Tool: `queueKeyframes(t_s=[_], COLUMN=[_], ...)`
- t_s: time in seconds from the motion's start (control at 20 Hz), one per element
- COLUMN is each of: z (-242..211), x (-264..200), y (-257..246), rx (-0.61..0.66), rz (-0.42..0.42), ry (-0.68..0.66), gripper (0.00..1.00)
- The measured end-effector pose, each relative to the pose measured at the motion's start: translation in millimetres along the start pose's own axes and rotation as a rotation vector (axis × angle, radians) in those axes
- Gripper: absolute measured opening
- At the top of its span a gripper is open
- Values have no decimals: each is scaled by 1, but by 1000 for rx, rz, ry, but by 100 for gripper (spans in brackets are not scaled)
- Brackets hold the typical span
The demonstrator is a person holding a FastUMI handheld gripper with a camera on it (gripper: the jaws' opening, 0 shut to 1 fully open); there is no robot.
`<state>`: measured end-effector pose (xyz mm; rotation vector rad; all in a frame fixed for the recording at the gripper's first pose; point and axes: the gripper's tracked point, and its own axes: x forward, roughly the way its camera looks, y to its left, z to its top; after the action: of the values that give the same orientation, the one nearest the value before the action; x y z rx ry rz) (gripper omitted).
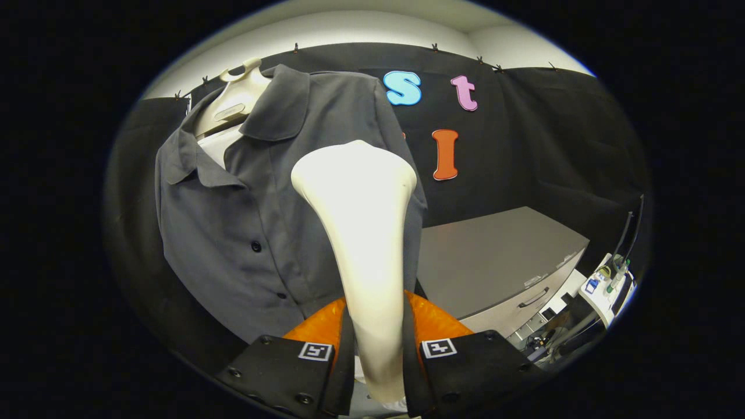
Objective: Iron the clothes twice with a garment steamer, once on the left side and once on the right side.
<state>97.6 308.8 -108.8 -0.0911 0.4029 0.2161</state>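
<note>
A cream-white garment steamer stands up between my fingers, its narrow handle pinched on both sides and its wide head flaring upward. My gripper is shut on that handle. Just beyond the head hangs a dark grey button-front shirt on a pale hanger, its collar spread open. The steamer head sits against or very close to the shirt's side nearest the grey cabinet, at chest height; the head hides whether it touches. A row of dark buttons runs down the shirt's front, beside the steamer.
A grey cabinet with drawer handles stands beside the shirt, past the steamer. Beyond its far corner is a white unit with small bottles and cables. Black cloth walls close in behind the shirt.
</note>
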Motion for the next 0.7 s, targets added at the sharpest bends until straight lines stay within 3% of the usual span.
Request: queueKeyframes(t_s=[0.25,0.7], z=[-9,-45], x=[20,42], y=[21,14], rx=[-32,-41], rz=[32,8], ry=[39,127], gripper=[42,42])
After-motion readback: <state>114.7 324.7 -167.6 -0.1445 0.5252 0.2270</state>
